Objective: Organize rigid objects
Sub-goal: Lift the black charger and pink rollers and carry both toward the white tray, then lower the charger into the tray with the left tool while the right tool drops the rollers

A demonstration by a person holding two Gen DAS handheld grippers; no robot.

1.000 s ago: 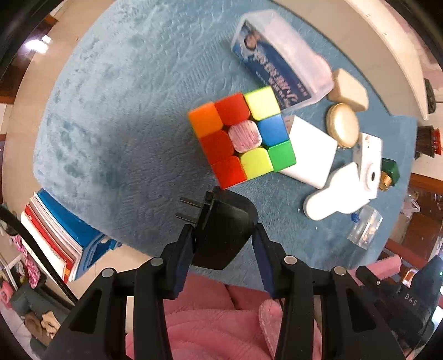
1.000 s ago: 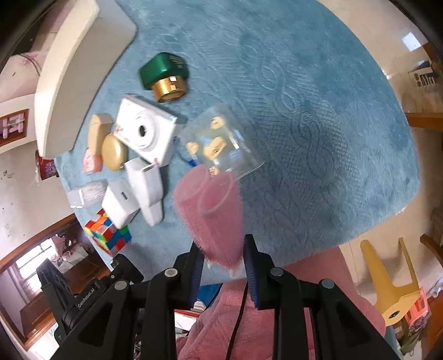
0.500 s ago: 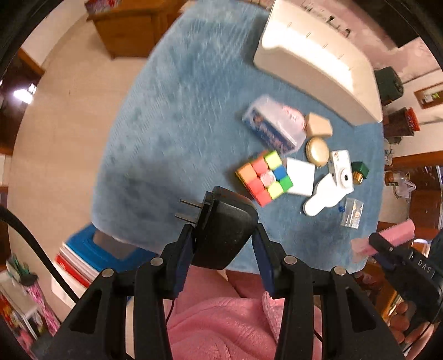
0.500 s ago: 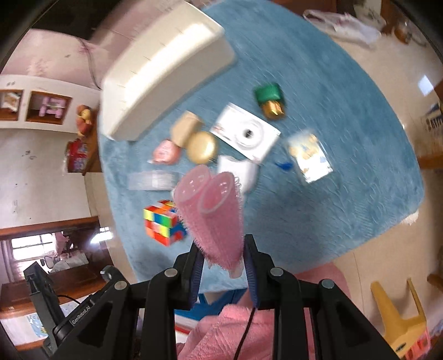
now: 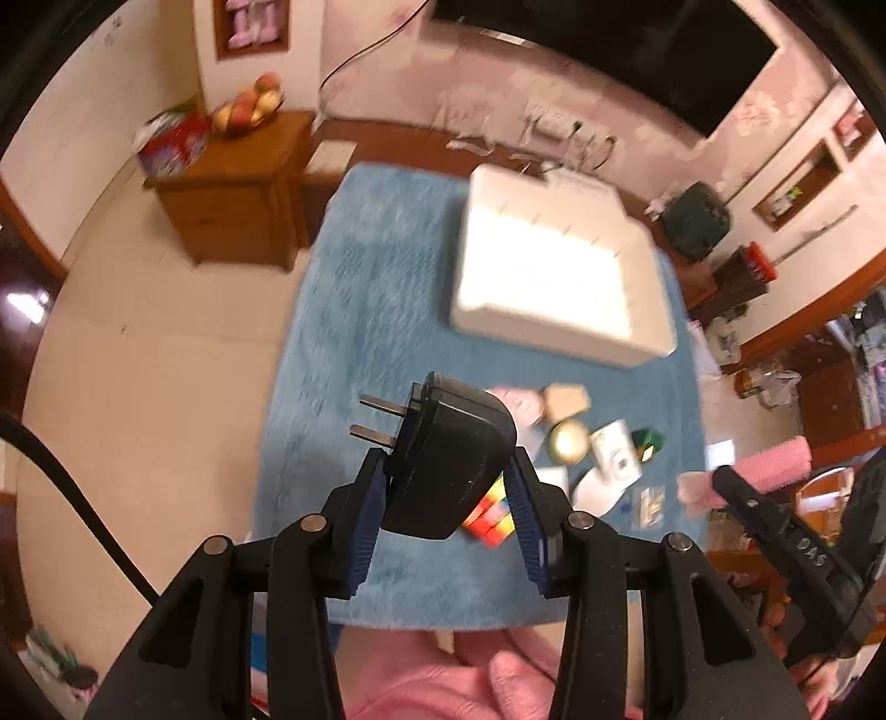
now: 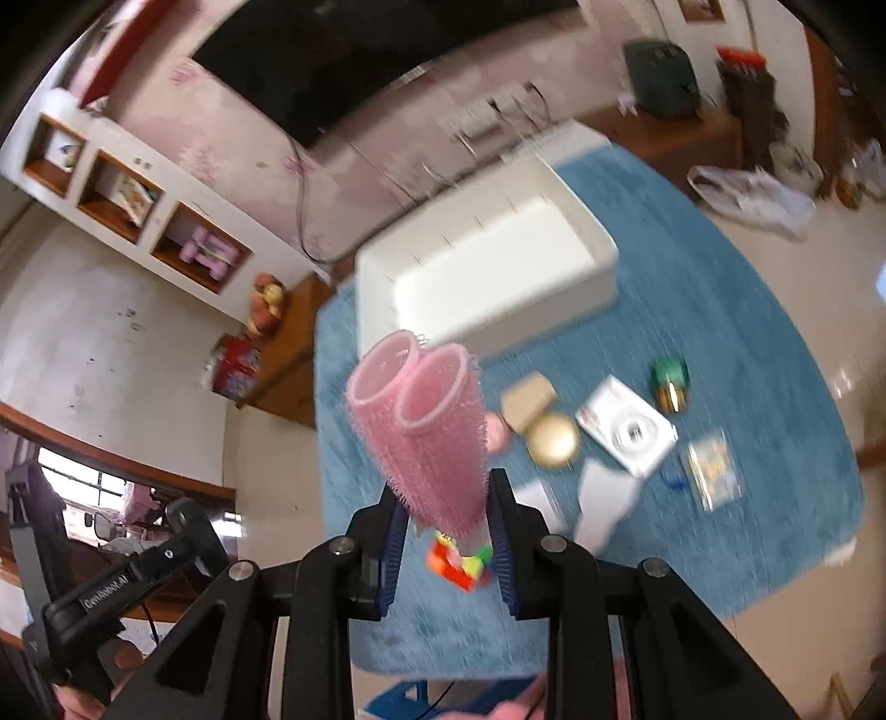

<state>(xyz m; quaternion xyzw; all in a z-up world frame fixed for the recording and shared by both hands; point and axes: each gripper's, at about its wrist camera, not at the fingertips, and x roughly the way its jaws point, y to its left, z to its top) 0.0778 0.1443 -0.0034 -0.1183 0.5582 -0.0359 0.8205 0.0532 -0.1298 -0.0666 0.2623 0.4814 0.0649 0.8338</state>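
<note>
My left gripper (image 5: 447, 476) is shut on a black plug adapter (image 5: 443, 459), prongs pointing left, held high above the blue rug (image 5: 382, 310). My right gripper (image 6: 443, 504) is shut on two pink hair rollers (image 6: 426, 426), also high above the rug (image 6: 736, 310); it shows at the right of the left wrist view (image 5: 775, 459). A white bin (image 5: 554, 282) stands at the rug's far end (image 6: 487, 266). A colour cube (image 5: 490, 515), a white camera (image 6: 628, 432), a gold round case (image 6: 554, 440), a green bottle (image 6: 670, 379) and a small clear bag (image 6: 711, 468) lie on the rug.
A wooden cabinet (image 5: 232, 194) with fruit stands left of the rug. A dark TV (image 5: 637, 50) hangs on the far wall. Shelves and clutter line the right side. Tiled floor (image 5: 138, 399) surrounds the rug.
Both grippers have risen and tilted up from the rug, so the objects look smaller and the room and bin come into view. Each keeps its hold.
</note>
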